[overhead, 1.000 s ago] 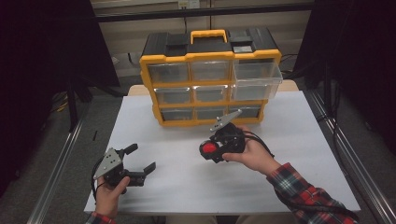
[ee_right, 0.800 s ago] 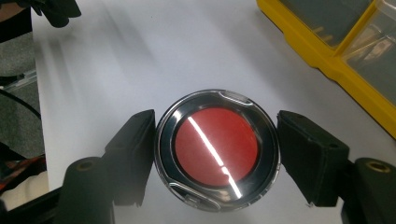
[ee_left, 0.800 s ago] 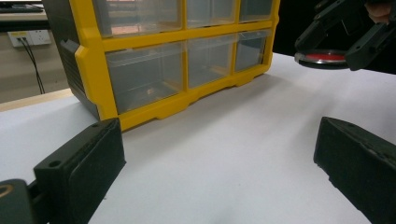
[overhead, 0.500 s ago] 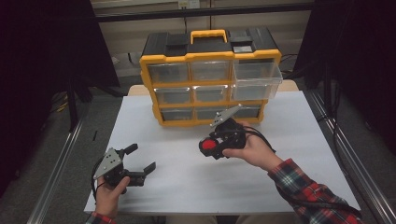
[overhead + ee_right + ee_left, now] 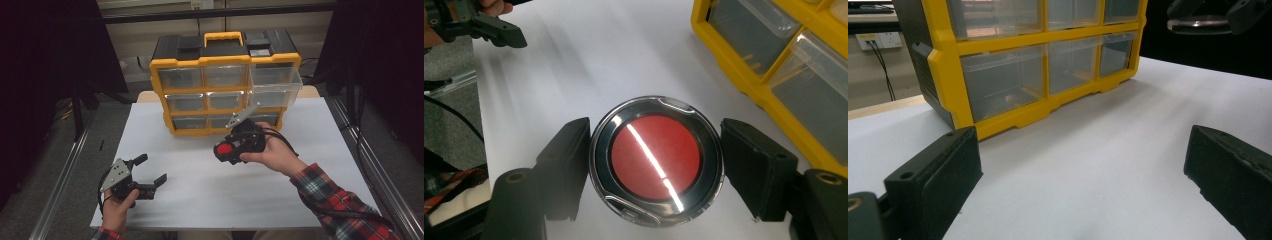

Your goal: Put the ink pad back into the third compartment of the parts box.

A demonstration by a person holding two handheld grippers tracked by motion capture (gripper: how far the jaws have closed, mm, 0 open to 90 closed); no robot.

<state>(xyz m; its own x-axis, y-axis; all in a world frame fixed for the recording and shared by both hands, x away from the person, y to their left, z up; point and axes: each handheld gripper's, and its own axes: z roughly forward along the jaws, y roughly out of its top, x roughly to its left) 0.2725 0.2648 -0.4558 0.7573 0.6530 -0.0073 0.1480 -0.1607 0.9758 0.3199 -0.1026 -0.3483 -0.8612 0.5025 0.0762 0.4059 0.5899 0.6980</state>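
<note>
High view: the right tongs (image 5: pixel 226 150) grip a round red-faced disc (image 5: pixel 224 149) above the white counter (image 5: pixel 210 195), just in front of the yellow drawer organizer (image 5: pixel 225 95), whose upper right drawer (image 5: pixel 276 85) stands pulled out. The left tongs (image 5: pixel 147 172) gape empty near the counter's front left.

Left gripper view: jaws wide apart over bare counter (image 5: pixel 1098 165), organizer (image 5: pixel 1013 70) ahead.

Right gripper view: both pads (image 5: pixel 566 160) press the disc's (image 5: pixel 656 160) chrome rim.
</note>
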